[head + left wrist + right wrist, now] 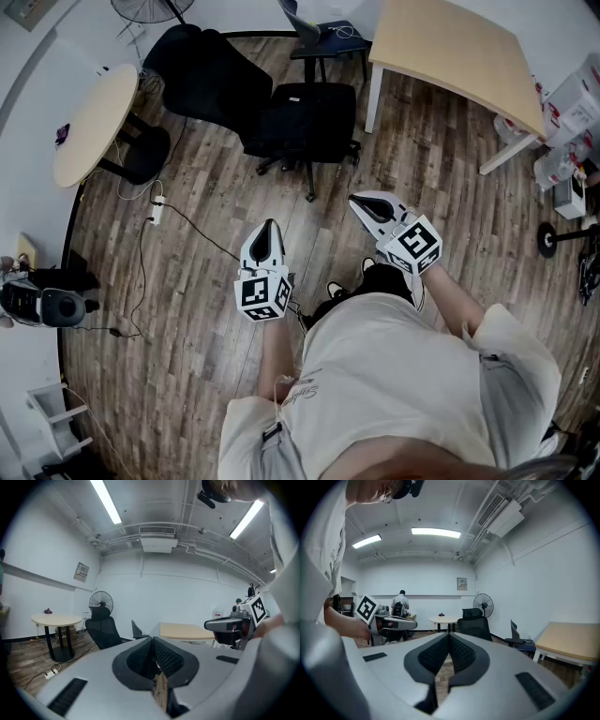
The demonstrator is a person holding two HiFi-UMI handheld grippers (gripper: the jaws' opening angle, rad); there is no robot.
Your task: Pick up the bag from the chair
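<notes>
A small dark chair (323, 42) stands at the far side of the room with a blue, flat thing (337, 33) on its seat, possibly the bag; it is too small to tell. The same chair and blue thing (524, 643) show at the right of the right gripper view. My left gripper (271, 225) (153, 639) is held over the wooden floor, jaws together, nothing between them. My right gripper (359, 200) (449, 634) hangs beside it, also shut and empty. Both are well short of the chair.
A black office chair (300, 117) stands between me and the small chair. A round table (94, 122) is at the left, a rectangular table (459, 52) at the right. A power strip with cables (157, 211) lies on the floor. Boxes (572, 103) stand far right.
</notes>
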